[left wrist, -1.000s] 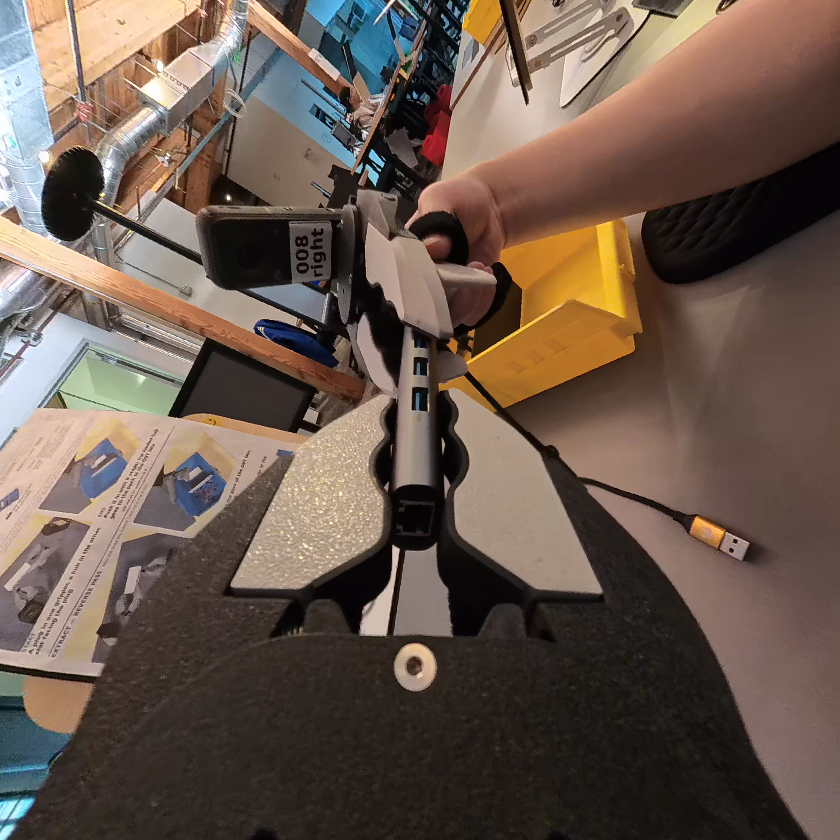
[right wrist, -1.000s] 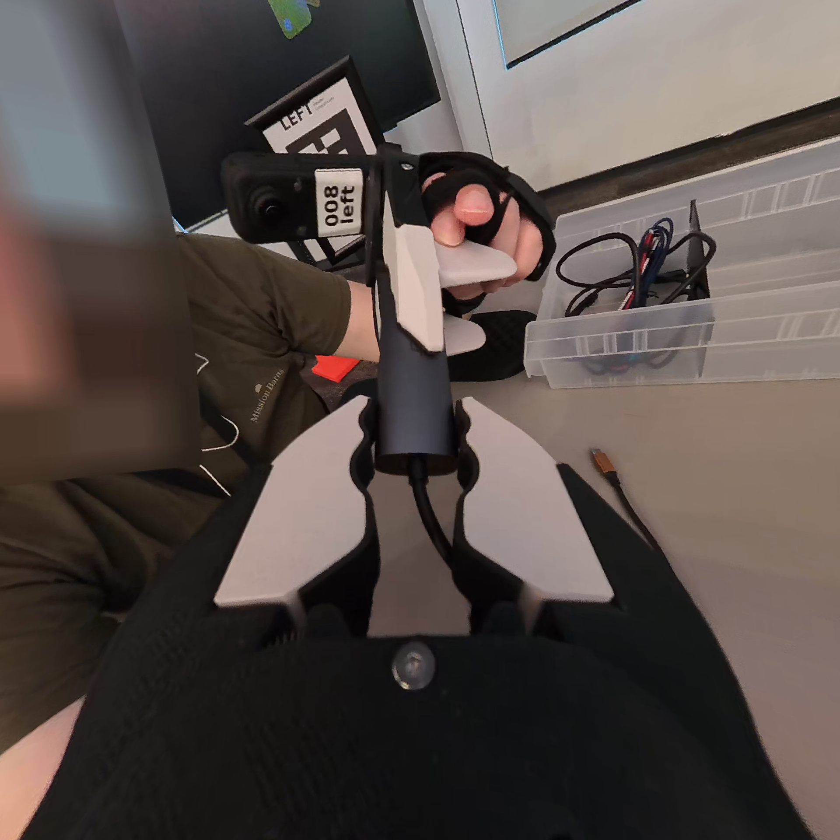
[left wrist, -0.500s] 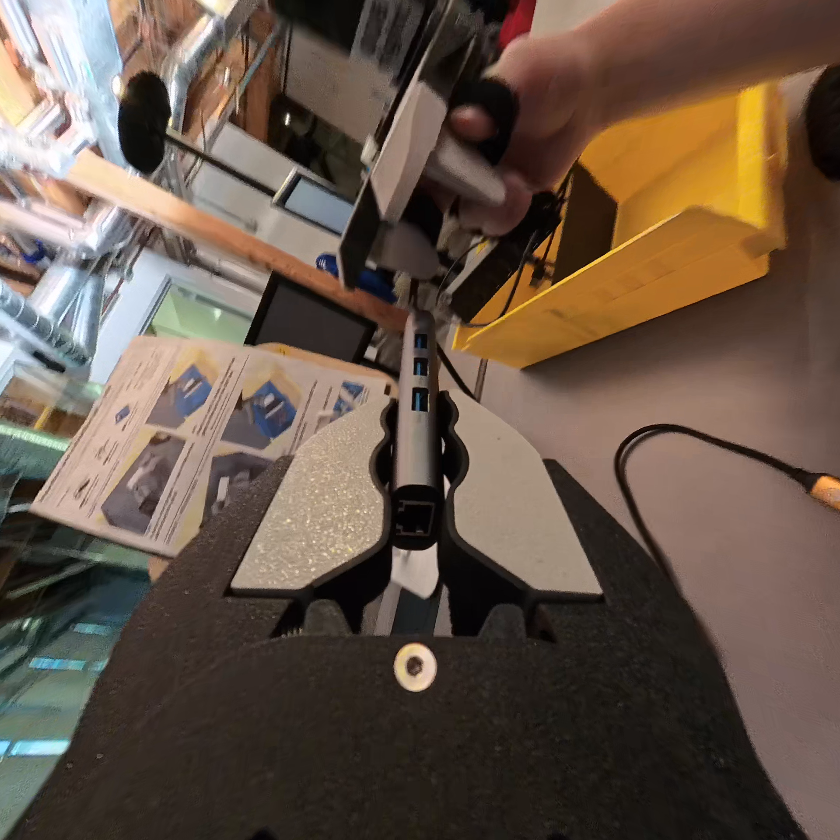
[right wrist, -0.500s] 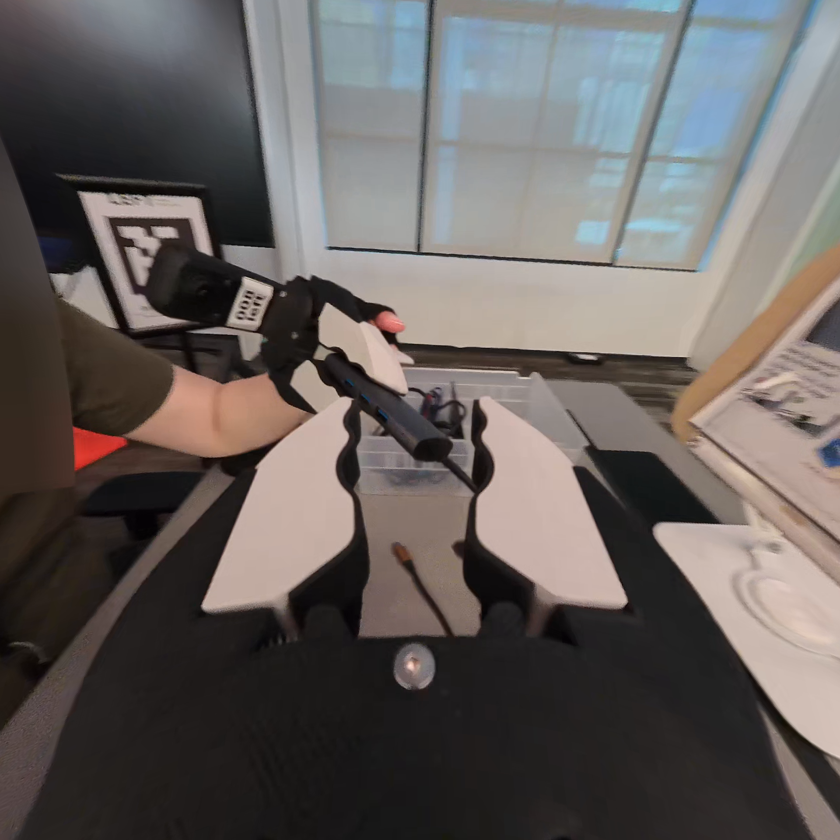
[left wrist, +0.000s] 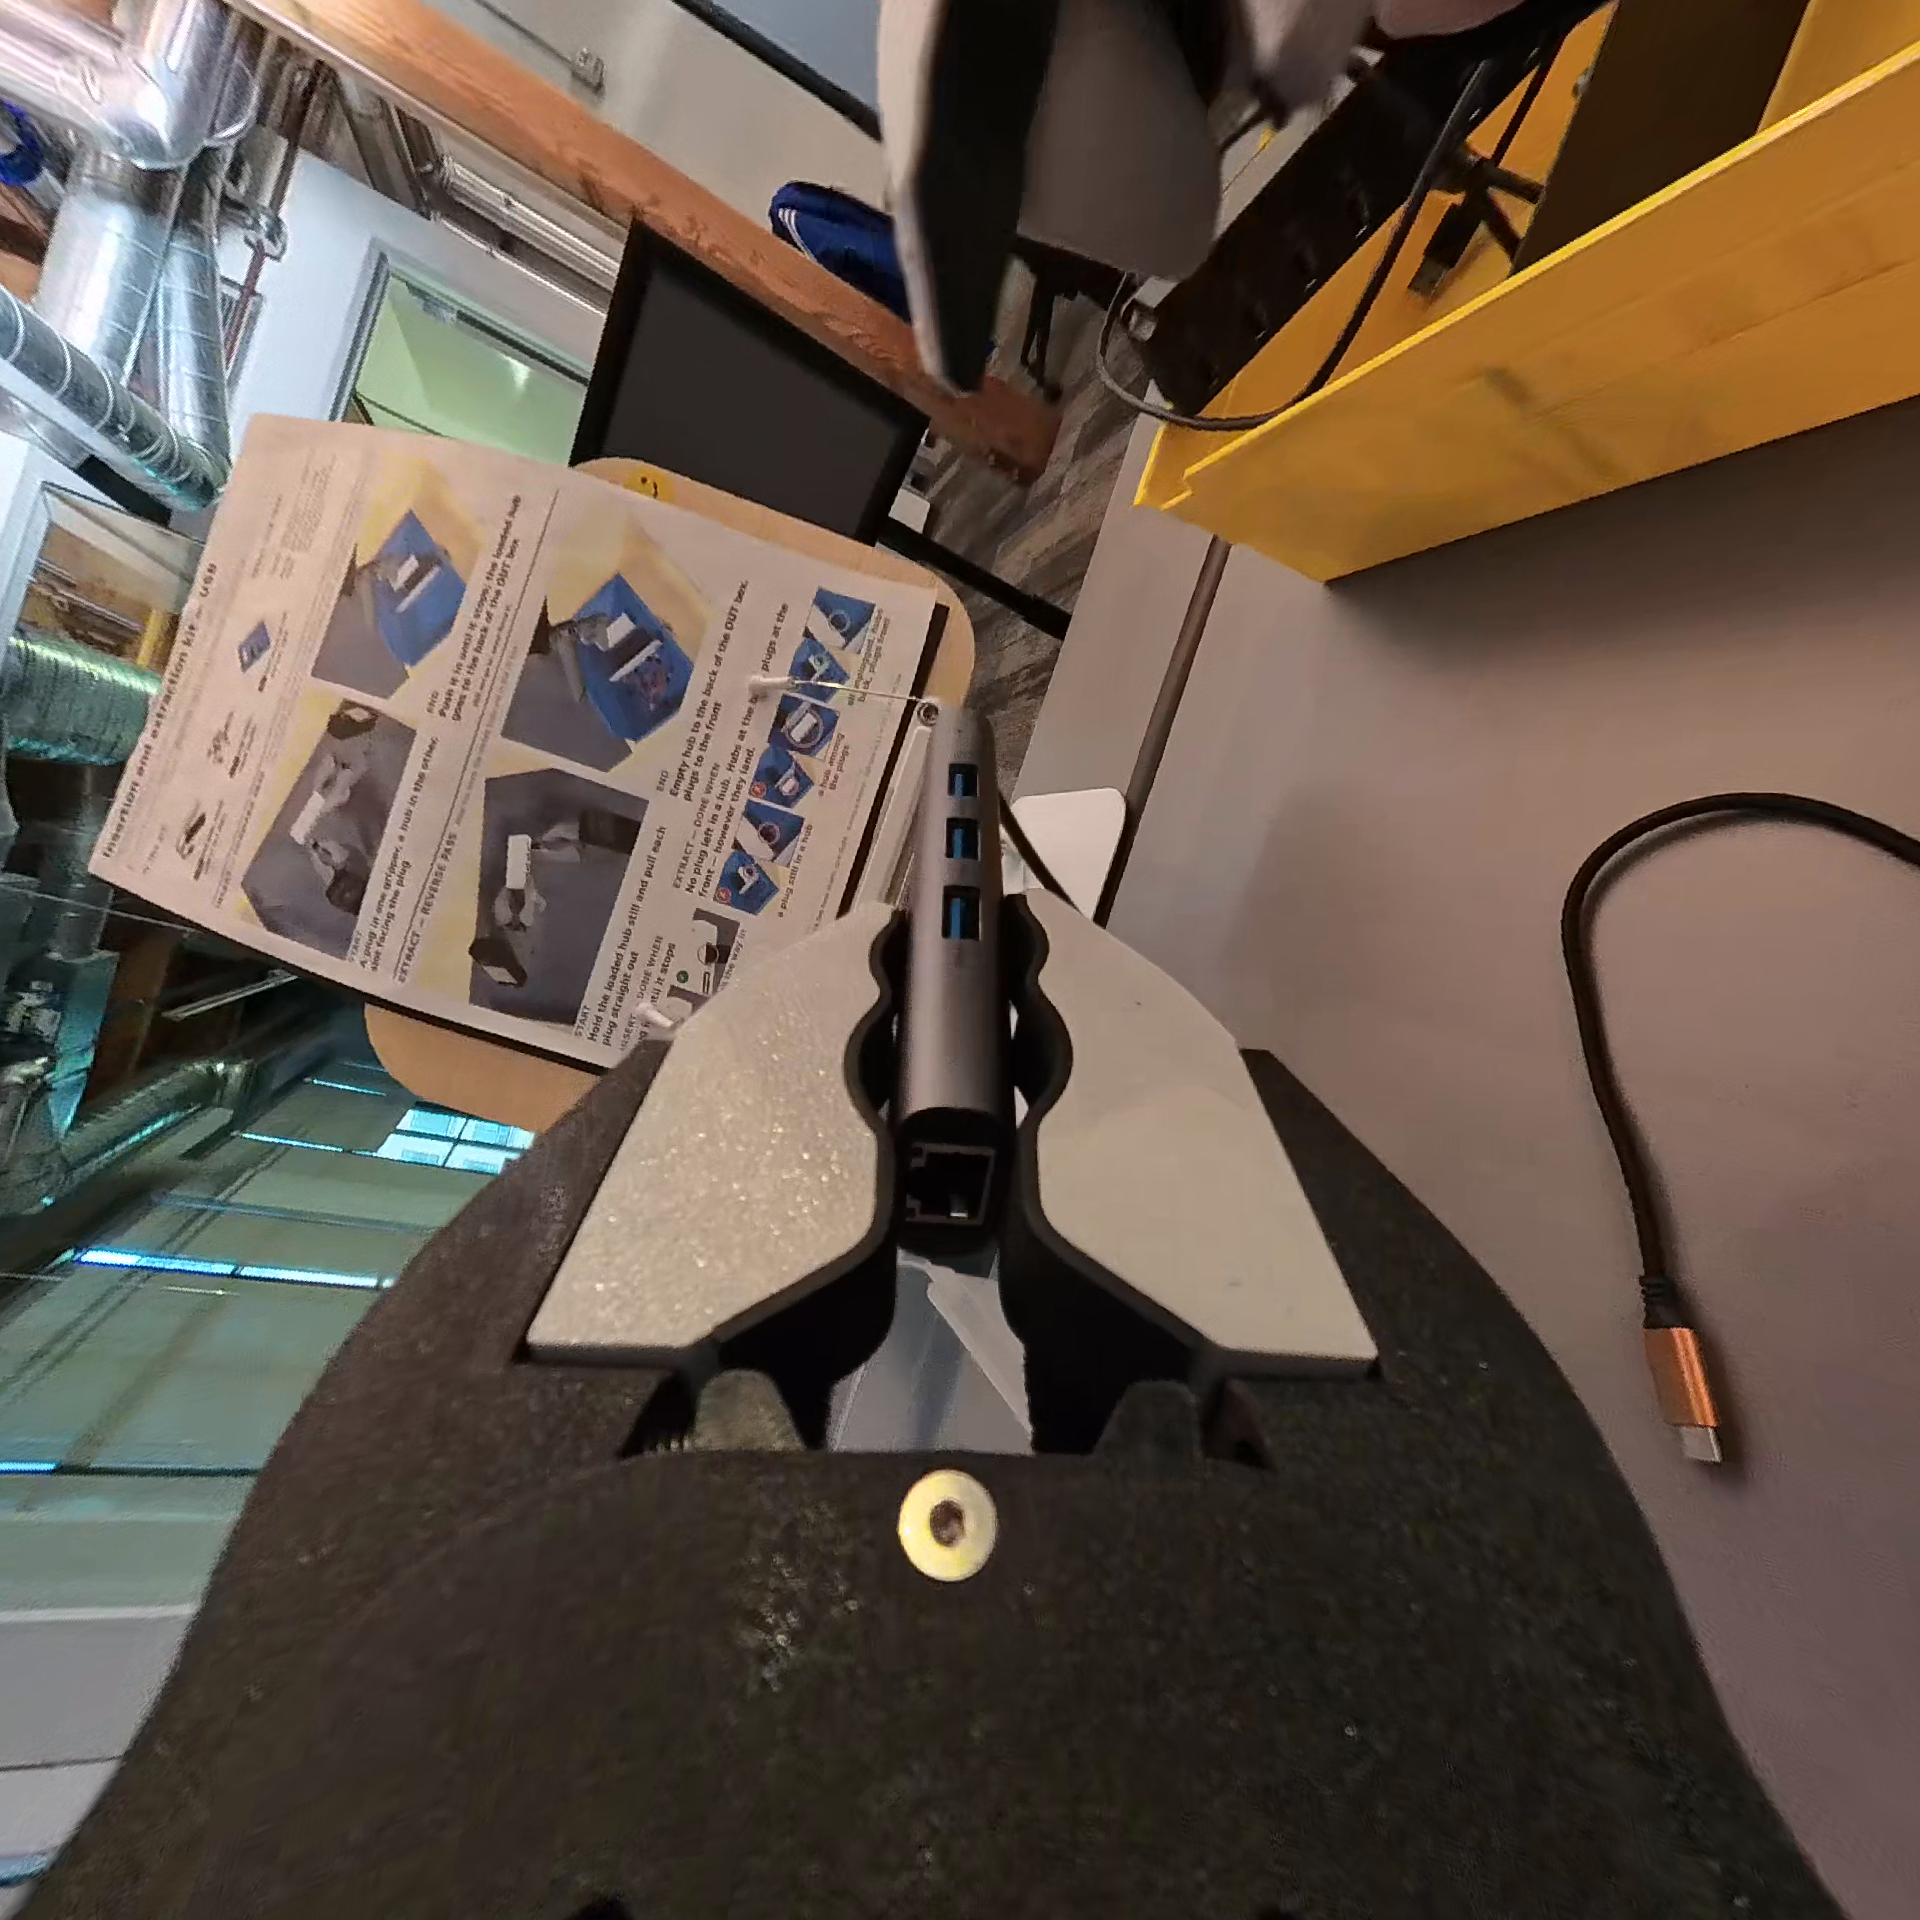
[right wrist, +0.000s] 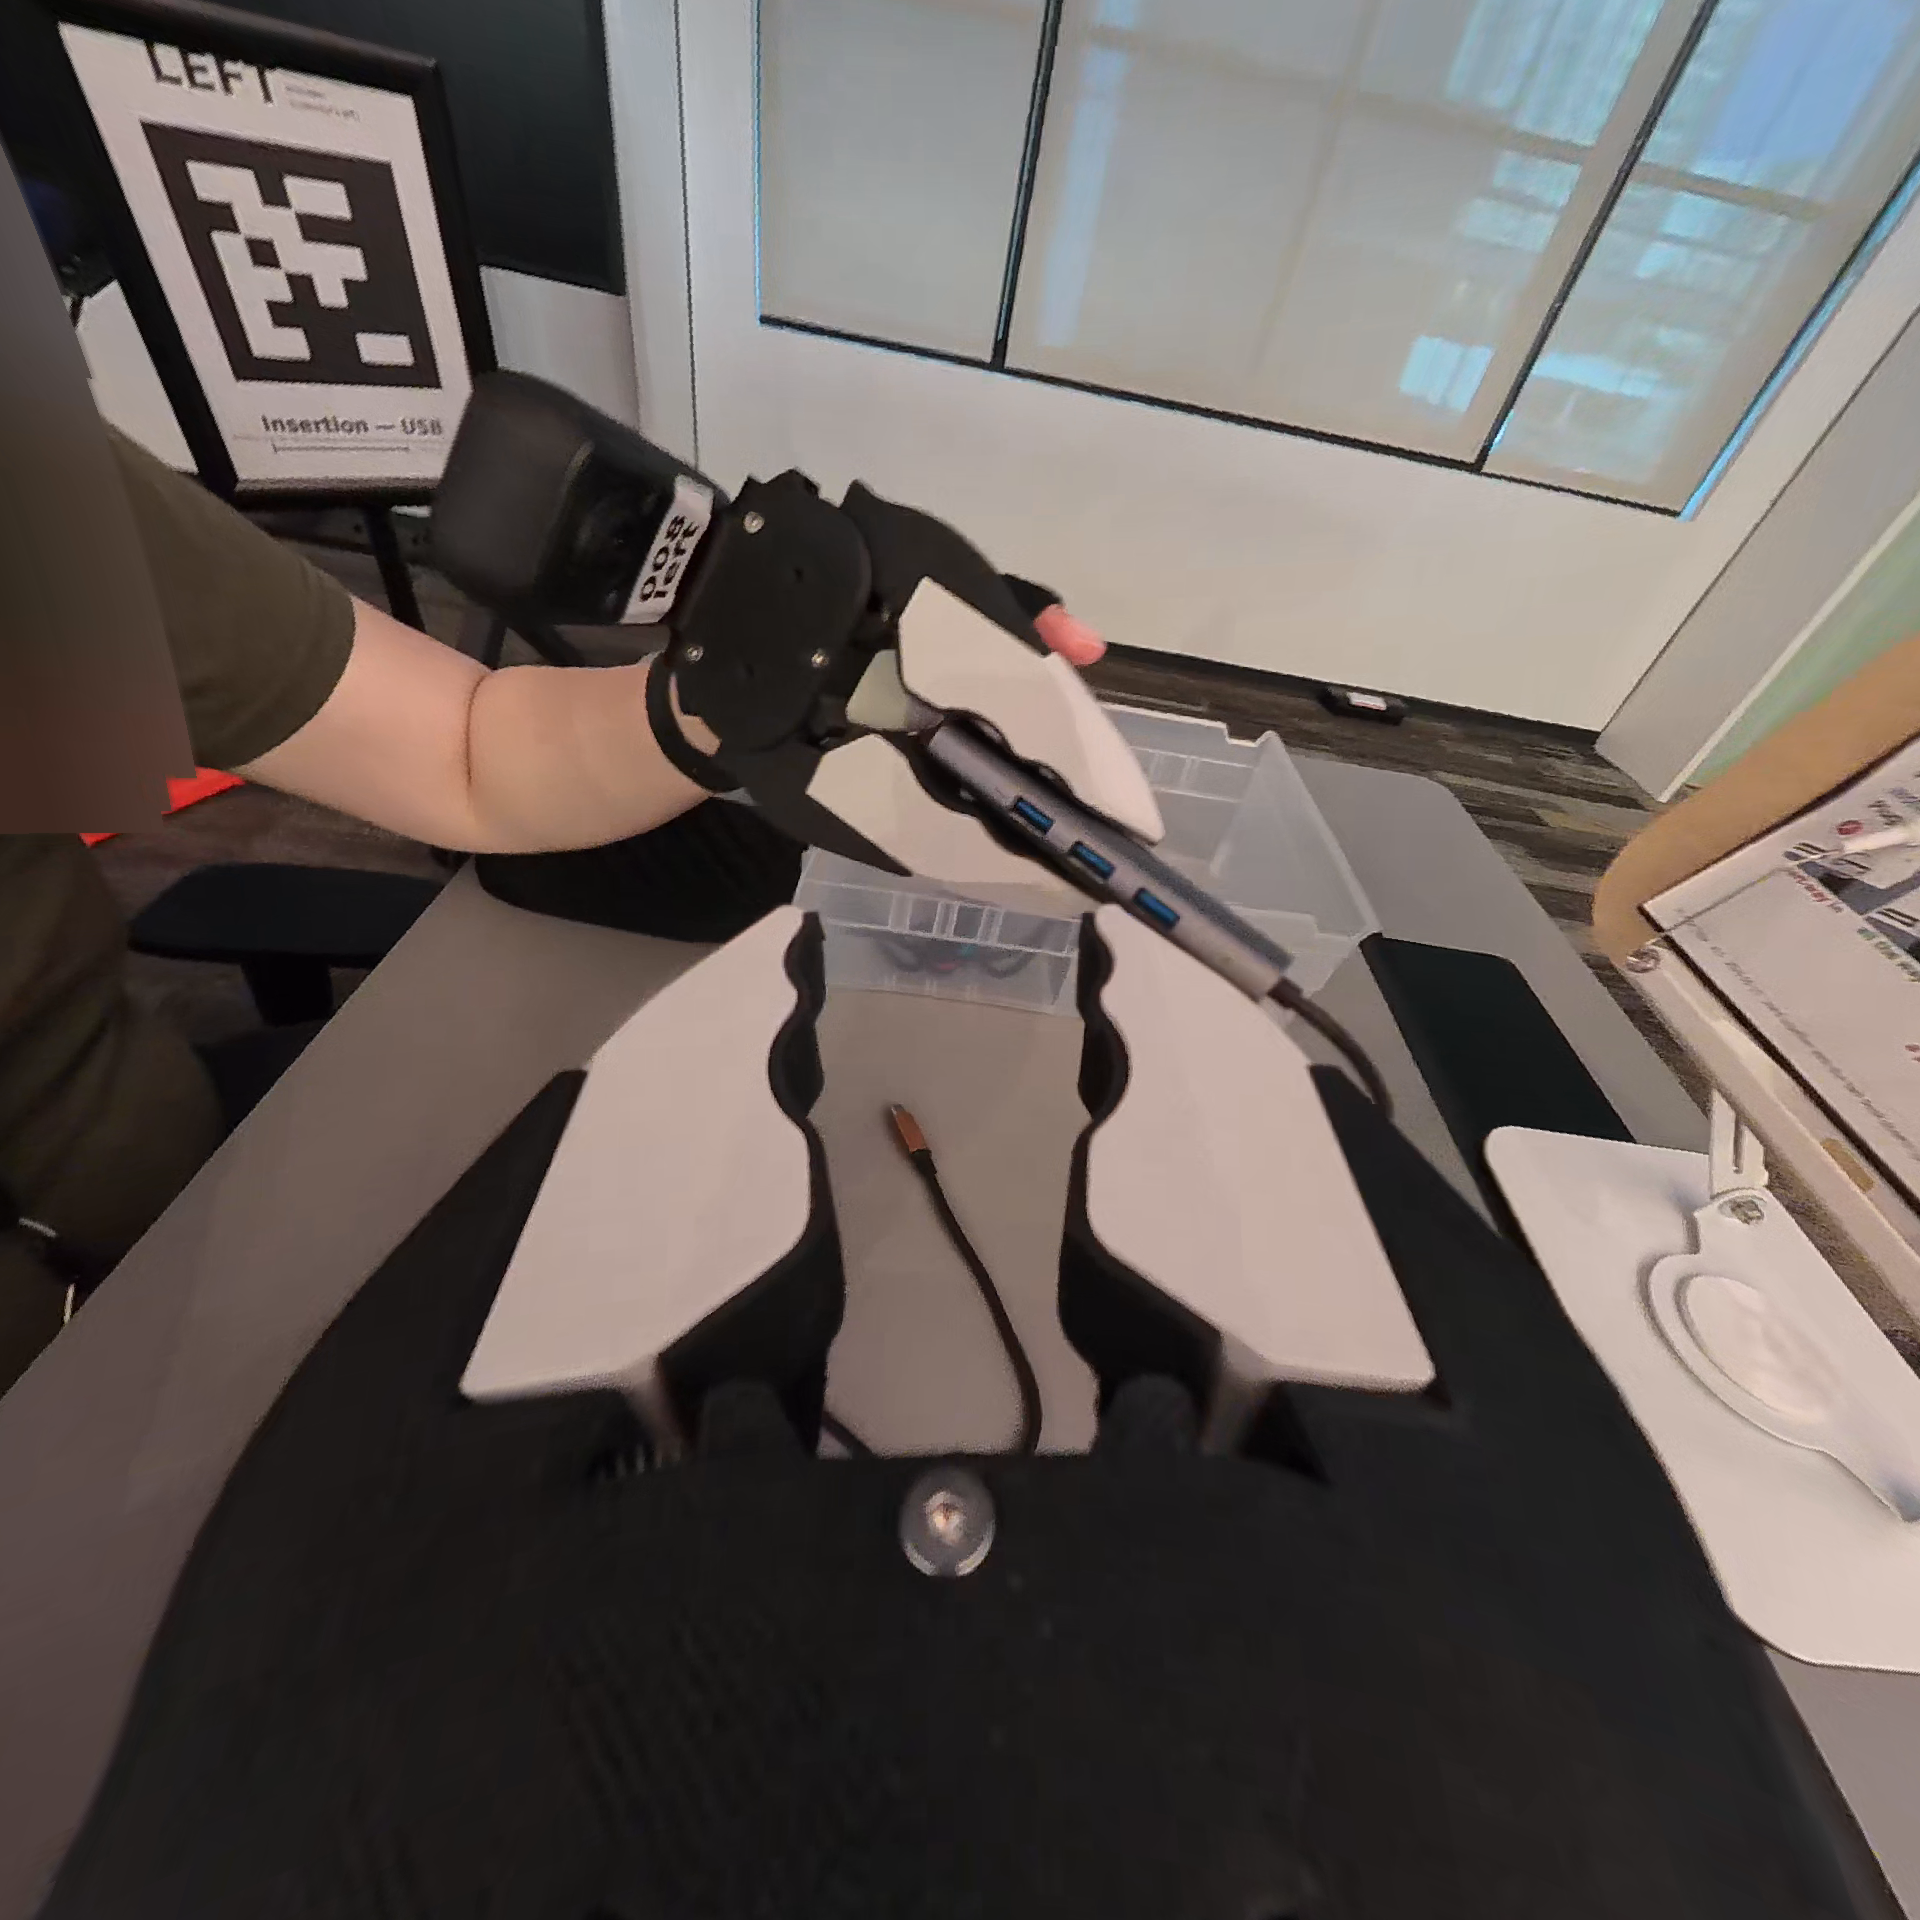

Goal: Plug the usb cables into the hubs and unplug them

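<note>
My left gripper [left wrist: 954,925] is shut on a slim grey USB hub [left wrist: 951,1039] with three blue ports, held above the table. In the right wrist view the left gripper [right wrist: 1023,831] holds the hub [right wrist: 1174,904] tilted down to the right, its black lead trailing behind my right finger. My right gripper [right wrist: 945,956] is open and empty, clear of the hub. A black cable with a copper plug [right wrist: 906,1127] lies on the grey table between its fingers. The plug also shows in the left wrist view [left wrist: 1678,1392].
A clear plastic bin [right wrist: 1288,831] with cables stands behind the hub. A yellow bin [left wrist: 1558,364] is at the table's far side. An instruction sheet on a board [left wrist: 499,748] and its white stand base [right wrist: 1662,1351] sit at the right. A marker sign [right wrist: 291,239] stands back left. The tips of one gripper are about 9 cm away from the tips of the other.
My right gripper has let go of the hub's cable end, opened and drawn back above the table. The left gripper now holds the hub alone and has swung it sideways.
</note>
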Demonstrator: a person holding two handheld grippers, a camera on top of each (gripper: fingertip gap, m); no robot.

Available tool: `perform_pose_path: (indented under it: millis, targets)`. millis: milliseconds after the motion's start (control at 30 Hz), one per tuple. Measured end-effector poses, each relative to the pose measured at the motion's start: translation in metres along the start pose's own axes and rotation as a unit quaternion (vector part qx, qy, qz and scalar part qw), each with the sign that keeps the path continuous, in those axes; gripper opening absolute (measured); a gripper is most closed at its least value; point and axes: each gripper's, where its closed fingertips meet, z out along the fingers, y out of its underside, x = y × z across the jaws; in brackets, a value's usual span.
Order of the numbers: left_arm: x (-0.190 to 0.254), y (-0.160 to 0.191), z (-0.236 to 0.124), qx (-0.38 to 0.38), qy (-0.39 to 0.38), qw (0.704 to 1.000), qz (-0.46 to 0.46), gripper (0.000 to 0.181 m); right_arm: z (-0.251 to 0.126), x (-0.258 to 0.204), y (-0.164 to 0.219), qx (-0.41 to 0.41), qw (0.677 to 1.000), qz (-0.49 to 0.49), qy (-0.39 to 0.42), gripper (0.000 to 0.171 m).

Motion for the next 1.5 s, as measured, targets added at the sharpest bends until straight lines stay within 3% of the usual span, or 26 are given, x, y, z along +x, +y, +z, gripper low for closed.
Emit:
perform_pose_path:
  millis: [233,433,700,833,967,1200,1367,1500]
  targets:
    - [-0.009,0.013,0.004,-0.027,-0.013,0.999,-0.038,0.018,0.012,-0.033,0.028,-0.076,0.992,-0.015,-0.096,0.040]
    - [-0.018,0.016,0.000,-0.018,-0.012,0.997,-0.067,0.017,0.032,-0.079,0.077,-0.192,0.960,-0.048,-0.198,0.038]
    - [-0.045,0.023,-0.016,0.000,-0.022,0.993,-0.119,0.017,0.051,-0.096,0.156,-0.363,0.902,-0.033,-0.231,0.022]
    - [-0.051,0.023,-0.020,0.010,-0.024,0.991,-0.131,0.017,0.049,-0.086,0.191,-0.450,0.869,-0.040,-0.203,0.018]
    - [-0.049,0.022,-0.019,0.012,-0.017,0.991,-0.130,0.017,0.047,-0.082,0.209,-0.484,0.851,-0.057,-0.196,0.016]
    - [-0.045,0.018,-0.019,0.012,-0.013,0.993,-0.120,0.017,0.052,-0.084,0.214,-0.480,0.853,-0.060,-0.199,0.016]
    - [-0.043,0.018,-0.017,0.010,-0.010,0.993,-0.117,0.017,0.058,-0.086,0.215,-0.463,0.862,-0.007,-0.208,0.012]
    - [-0.042,0.021,-0.016,0.005,-0.008,0.993,-0.120,0.018,0.058,-0.085,0.216,-0.472,0.858,-0.038,-0.200,0.011]
